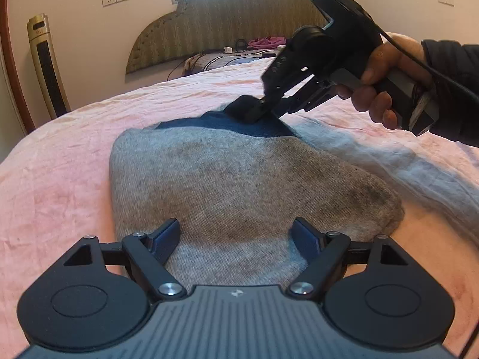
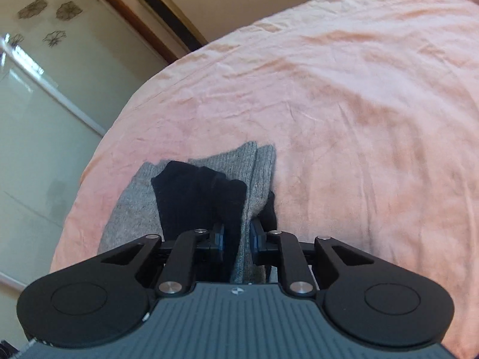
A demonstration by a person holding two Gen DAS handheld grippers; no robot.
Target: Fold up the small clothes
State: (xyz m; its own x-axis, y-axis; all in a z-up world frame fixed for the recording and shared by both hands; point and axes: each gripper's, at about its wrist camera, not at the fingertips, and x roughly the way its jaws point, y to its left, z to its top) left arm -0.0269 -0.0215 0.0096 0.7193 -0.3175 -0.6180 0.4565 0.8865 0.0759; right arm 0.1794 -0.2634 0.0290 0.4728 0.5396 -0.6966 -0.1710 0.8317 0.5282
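Fold step under way: right gripper (image 2: 237, 239) clamps the grey sock's (image 1: 227, 179) dark cuff, left gripper (image 1: 236, 236) gapes over the toe; next, carry cuff toward toe.

The sock (image 1: 239, 179) is grey knit with a dark navy band; the bedsheet (image 1: 60, 164) is pale pink; the headboard (image 1: 227, 21) is olive with stripes.

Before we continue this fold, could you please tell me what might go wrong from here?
1. The right claw pinches only the dark end of the grey sock, so it may slip free.
2. The left claw is open over the sock, not pinning it, so the sock may drag across the pink sheet.
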